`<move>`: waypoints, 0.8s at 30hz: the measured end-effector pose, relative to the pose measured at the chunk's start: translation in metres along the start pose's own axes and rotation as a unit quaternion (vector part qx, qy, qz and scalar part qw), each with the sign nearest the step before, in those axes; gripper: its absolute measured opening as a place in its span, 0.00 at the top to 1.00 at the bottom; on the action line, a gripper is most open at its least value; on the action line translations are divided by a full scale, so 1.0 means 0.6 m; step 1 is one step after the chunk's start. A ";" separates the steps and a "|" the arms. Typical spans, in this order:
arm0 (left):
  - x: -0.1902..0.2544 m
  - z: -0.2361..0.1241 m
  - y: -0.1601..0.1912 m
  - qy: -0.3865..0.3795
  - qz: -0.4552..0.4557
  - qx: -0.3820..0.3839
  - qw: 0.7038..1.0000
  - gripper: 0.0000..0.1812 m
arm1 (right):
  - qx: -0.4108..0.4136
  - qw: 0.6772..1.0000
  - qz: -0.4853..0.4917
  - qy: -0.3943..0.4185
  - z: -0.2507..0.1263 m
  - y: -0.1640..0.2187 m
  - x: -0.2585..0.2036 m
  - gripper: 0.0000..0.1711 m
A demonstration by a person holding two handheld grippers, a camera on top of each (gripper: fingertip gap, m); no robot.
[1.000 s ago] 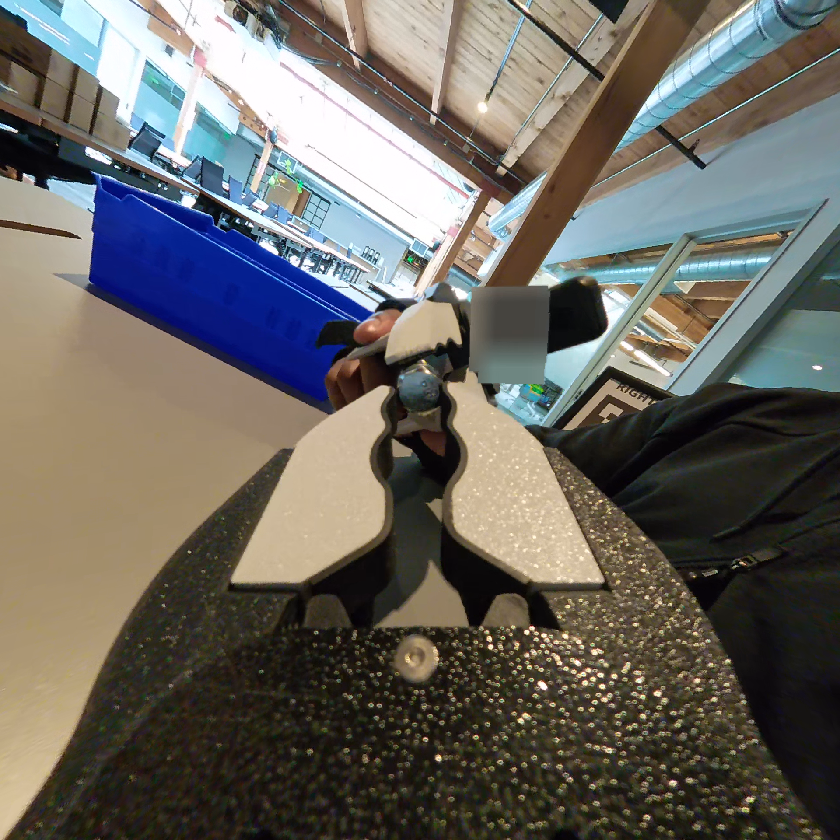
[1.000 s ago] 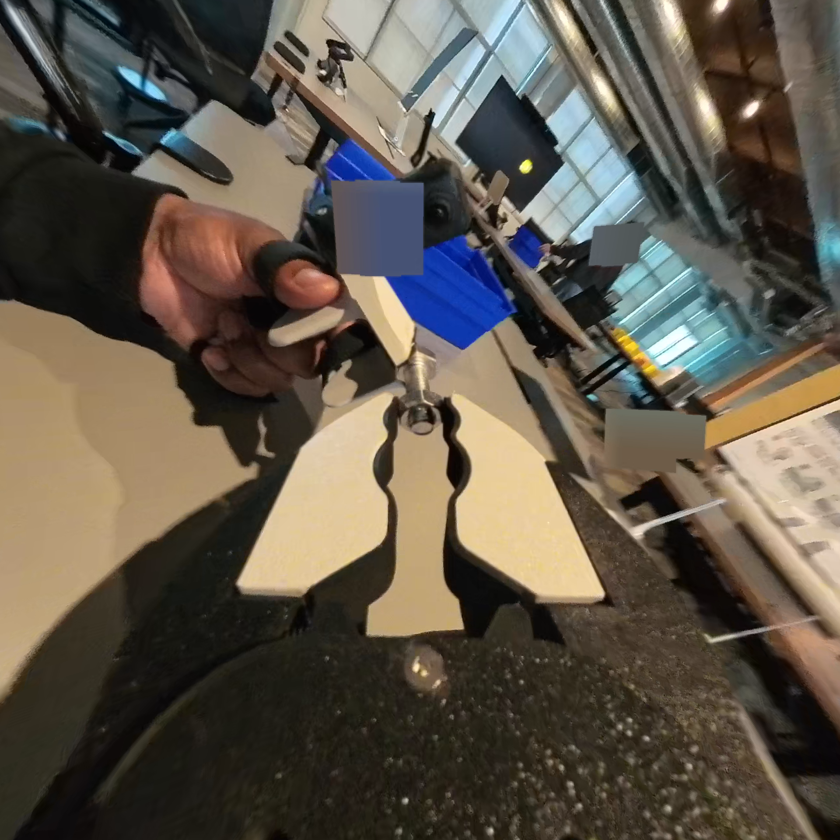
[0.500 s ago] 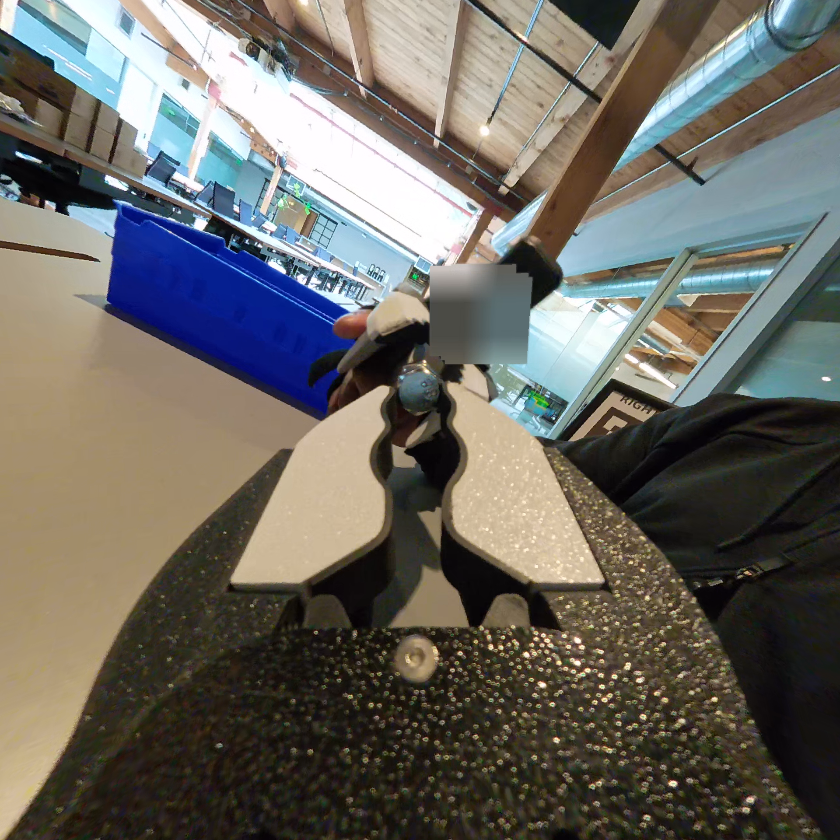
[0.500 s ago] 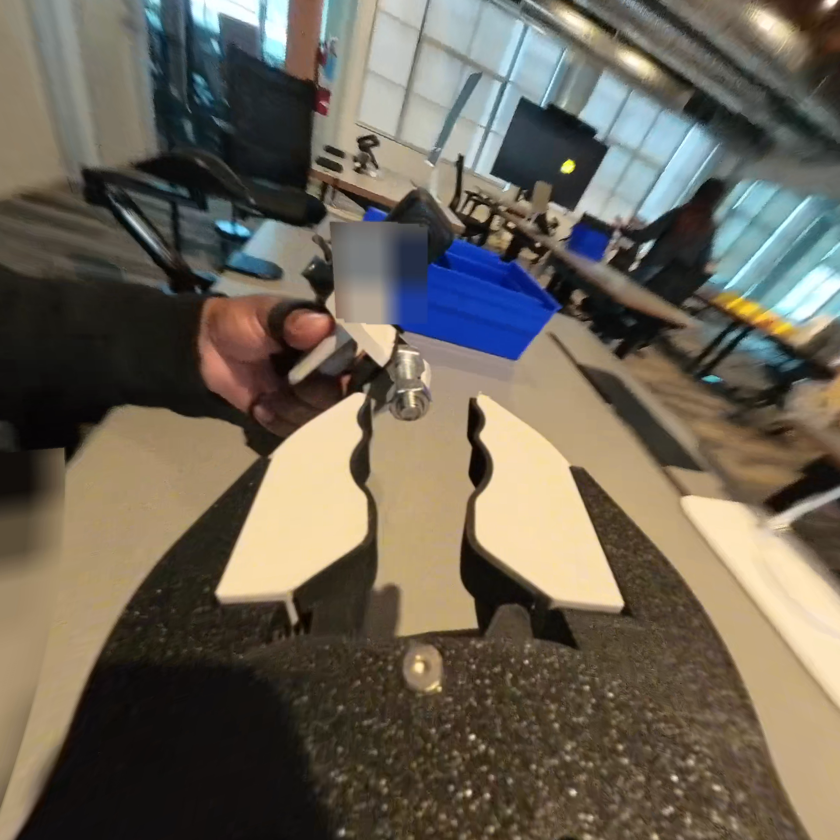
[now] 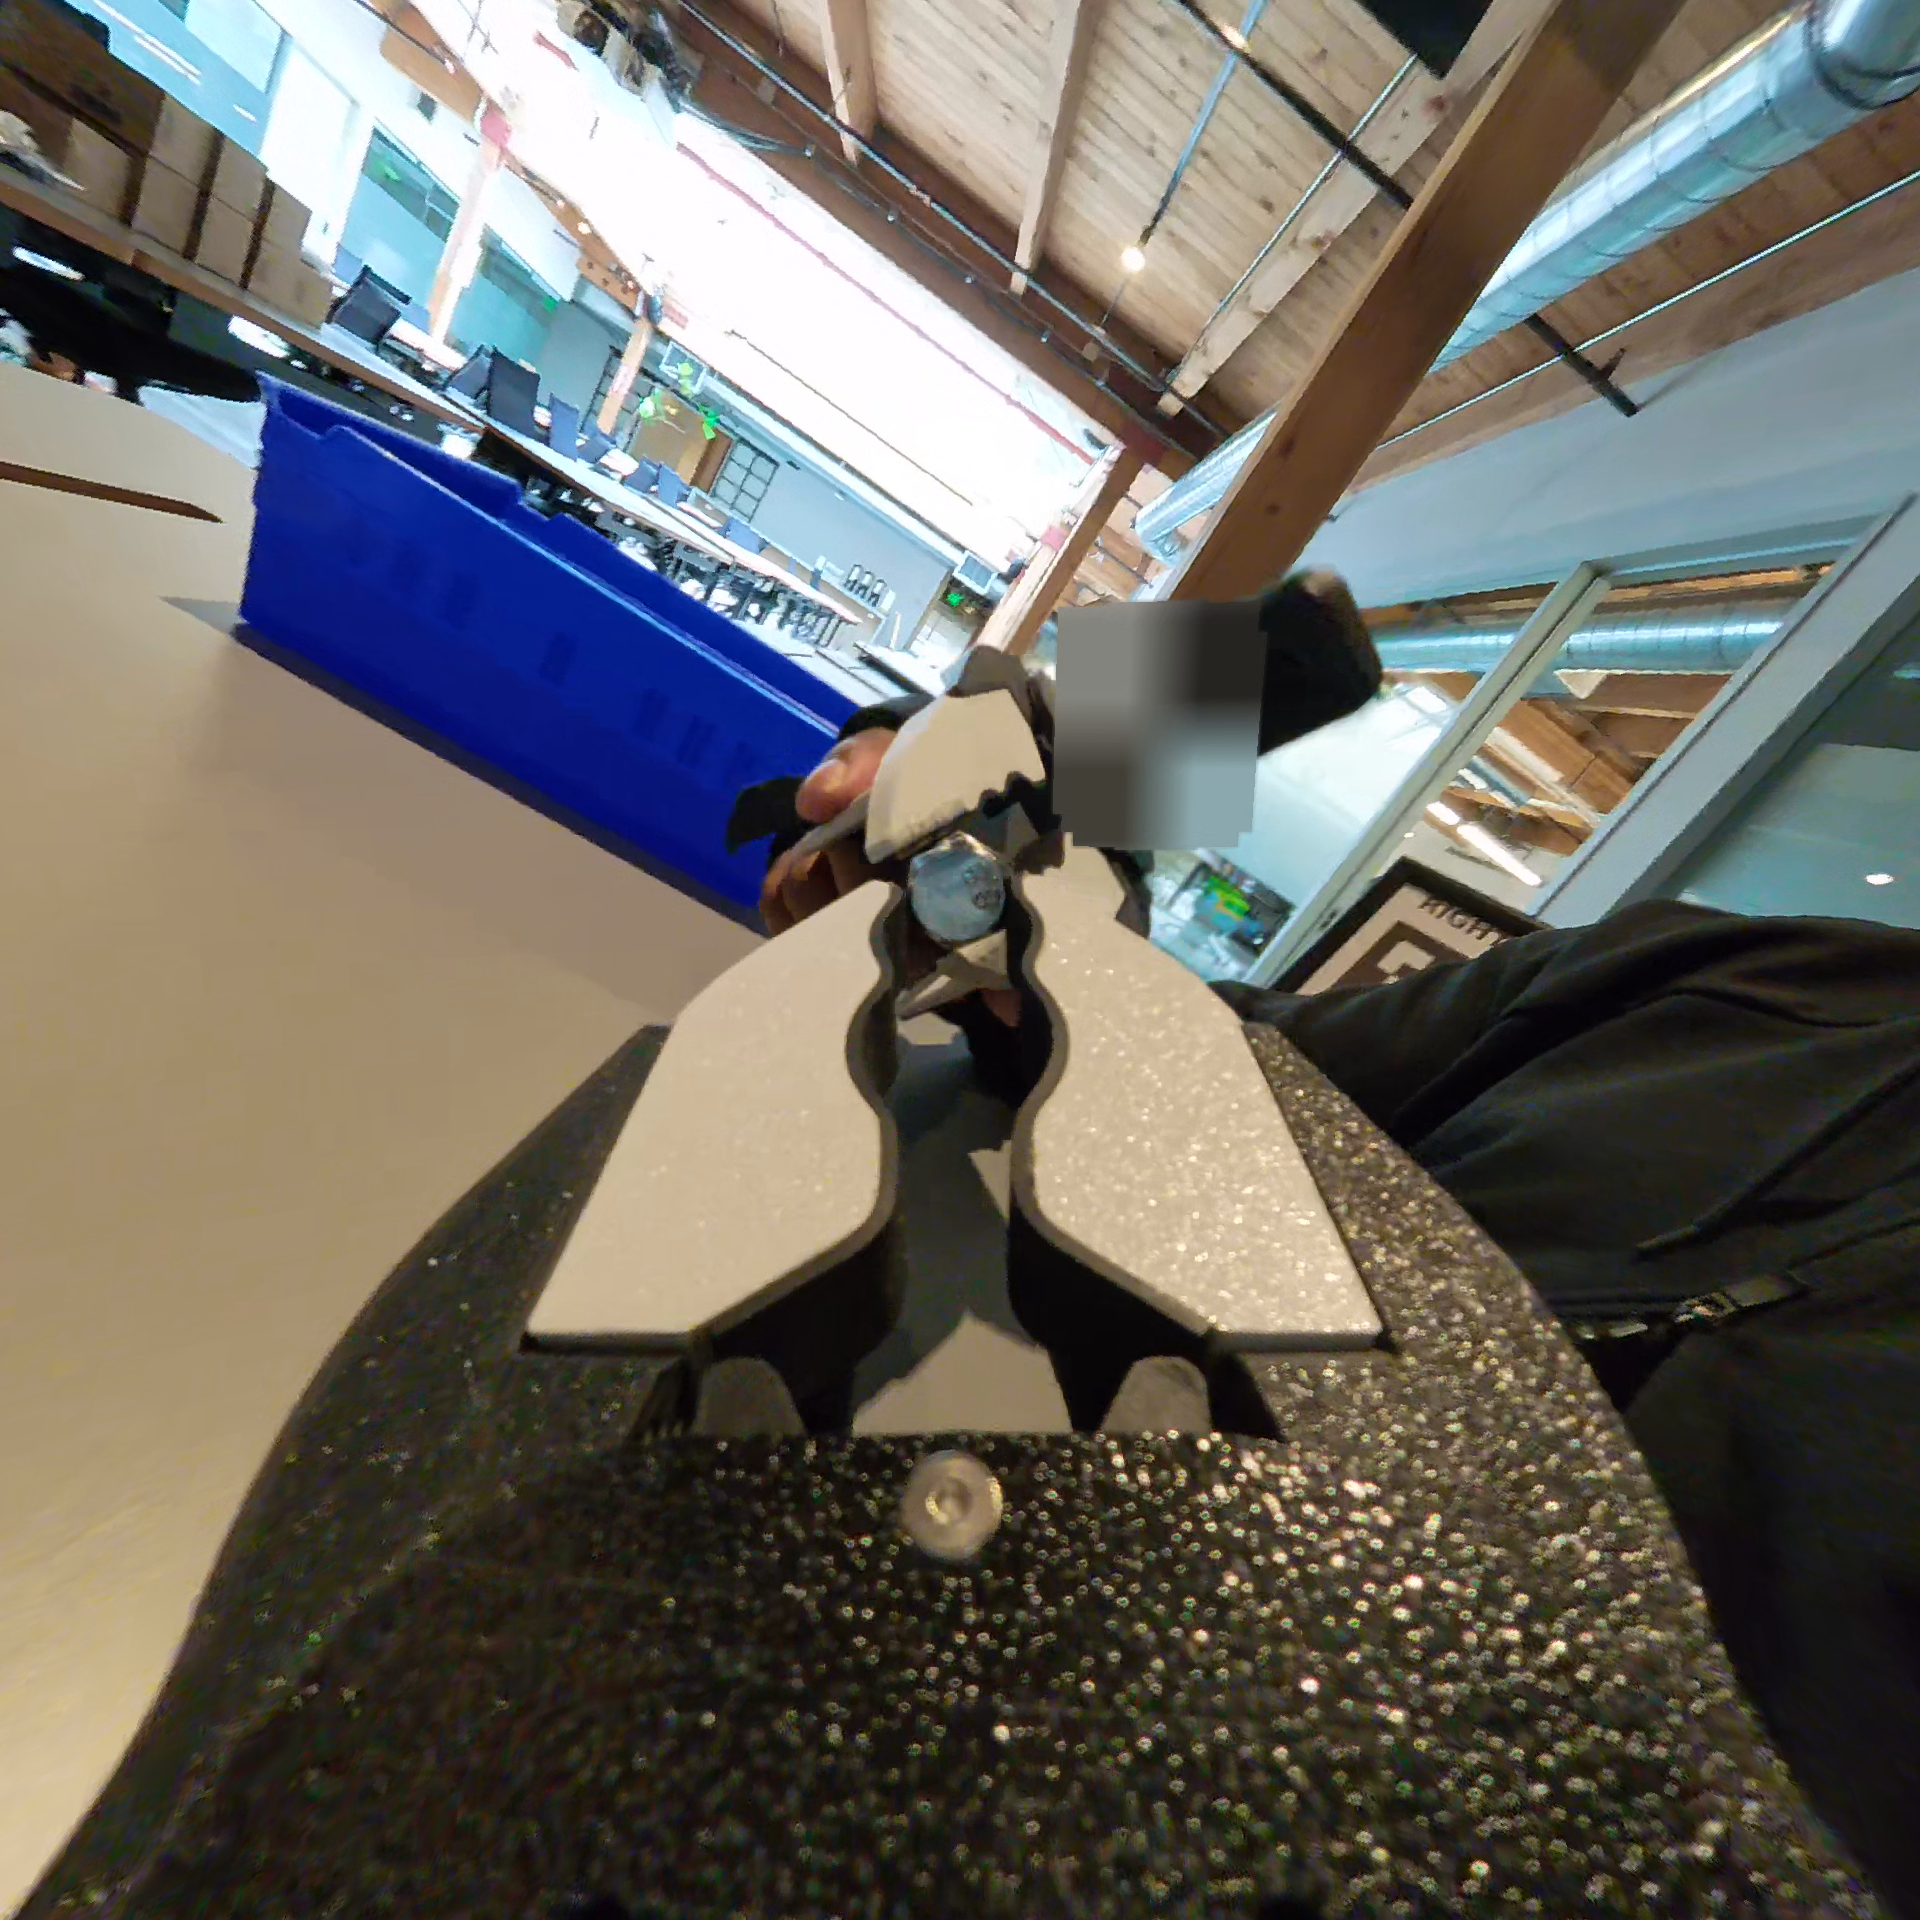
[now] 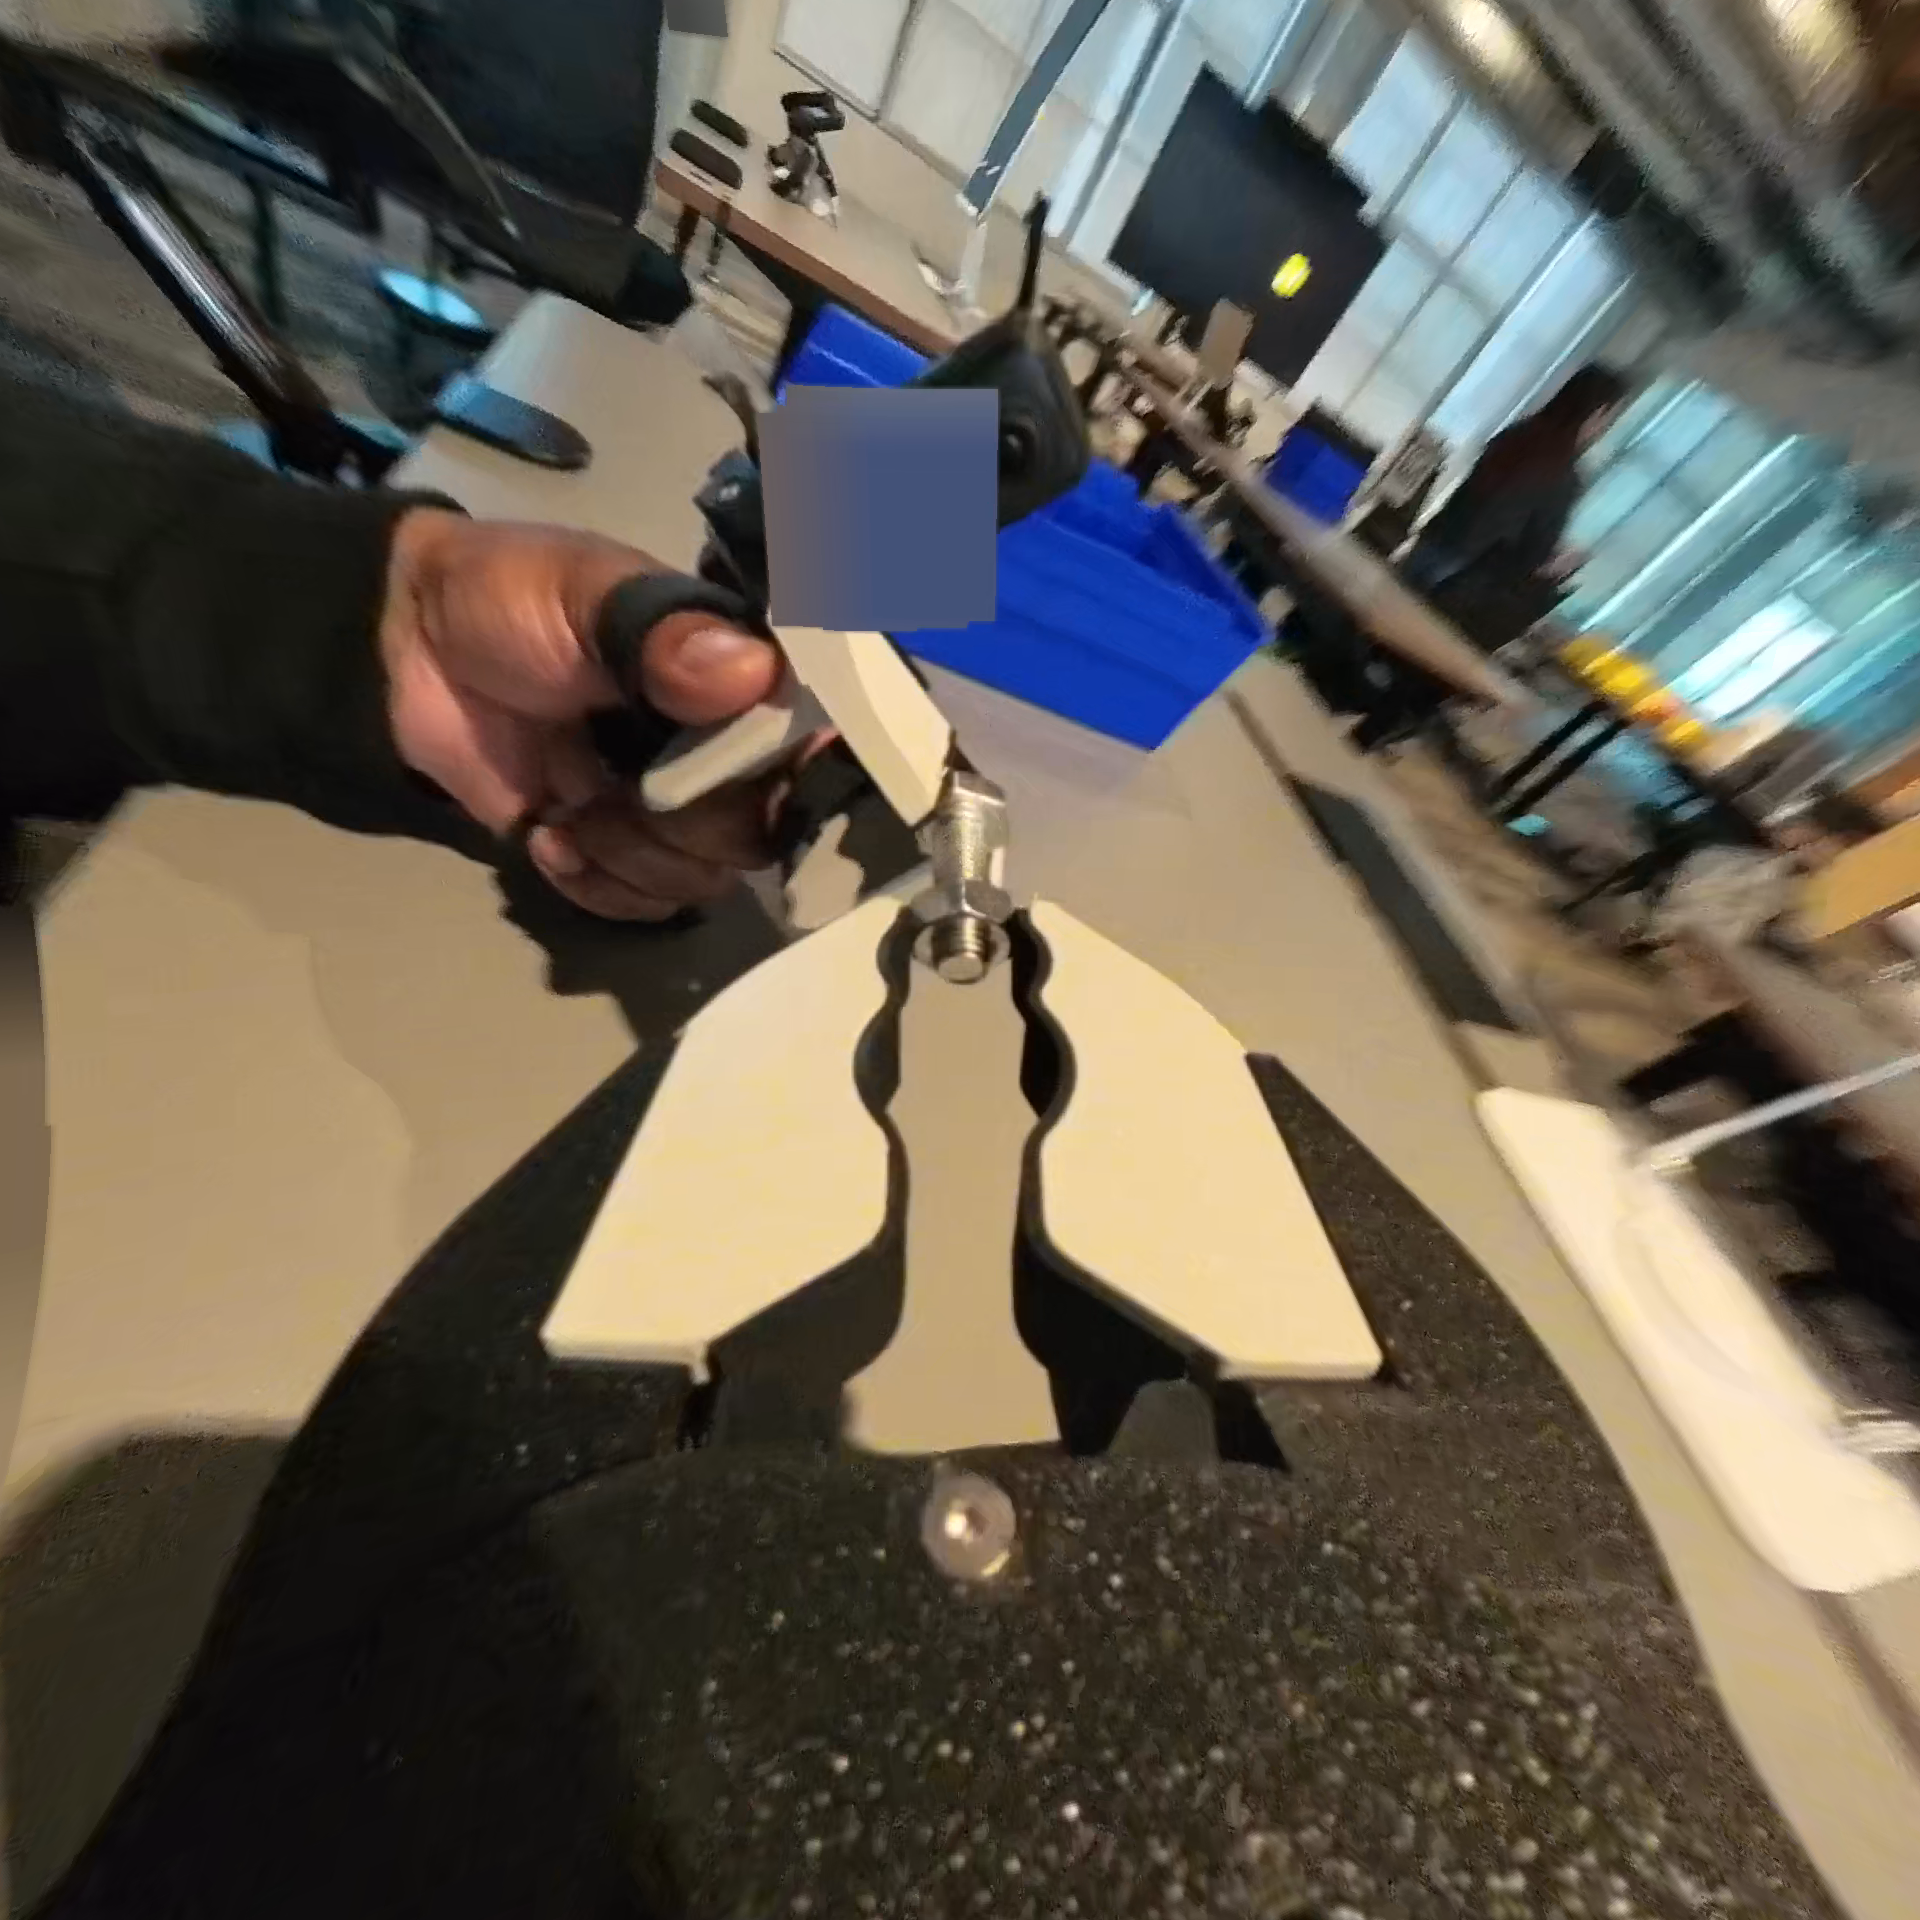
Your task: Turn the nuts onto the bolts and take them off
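My left tongs pinch the bolt head at frame centre; my right tongs clamp the nut midway along its thread. I'd twist coaxially, above the surface

A silver steel bolt is held in the air above the table. Its hexagonal head is seen end-on in the left wrist view. In the right wrist view the threaded shank is seen pointing toward the camera, tilted slightly. A silver hex nut is threaded near the shank's tip, which protrudes past it.
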State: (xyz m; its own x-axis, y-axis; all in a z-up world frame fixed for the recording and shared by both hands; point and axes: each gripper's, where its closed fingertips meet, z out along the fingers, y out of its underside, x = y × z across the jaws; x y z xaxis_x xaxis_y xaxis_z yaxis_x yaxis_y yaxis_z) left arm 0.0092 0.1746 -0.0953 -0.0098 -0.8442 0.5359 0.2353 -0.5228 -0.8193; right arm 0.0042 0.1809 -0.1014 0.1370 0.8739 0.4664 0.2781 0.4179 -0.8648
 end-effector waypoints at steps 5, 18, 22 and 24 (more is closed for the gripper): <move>-0.003 0.003 0.003 -0.023 0.030 -0.014 0.999 0.91 | 0.029 0.968 0.223 -0.113 -0.003 0.001 -0.008 0.90; -0.027 -0.017 -0.017 -0.070 0.023 0.027 0.997 0.91 | -0.103 0.992 -0.008 0.076 0.011 0.045 0.028 0.82; -0.030 -0.019 -0.017 -0.073 0.015 0.030 0.997 0.91 | -0.122 0.989 -0.014 0.085 0.012 0.056 0.032 0.82; -0.030 -0.019 -0.016 -0.073 0.015 0.028 0.997 0.91 | -0.130 0.987 -0.019 0.092 0.010 0.059 0.035 0.82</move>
State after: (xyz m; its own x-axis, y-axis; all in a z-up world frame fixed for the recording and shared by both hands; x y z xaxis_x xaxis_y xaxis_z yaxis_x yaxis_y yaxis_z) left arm -0.0038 0.1935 -0.0993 0.1382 -0.8309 0.5390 0.2880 -0.4870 -0.8246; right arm 0.0109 0.2155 -0.1235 0.2849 0.7894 0.5438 0.5173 0.3510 -0.7805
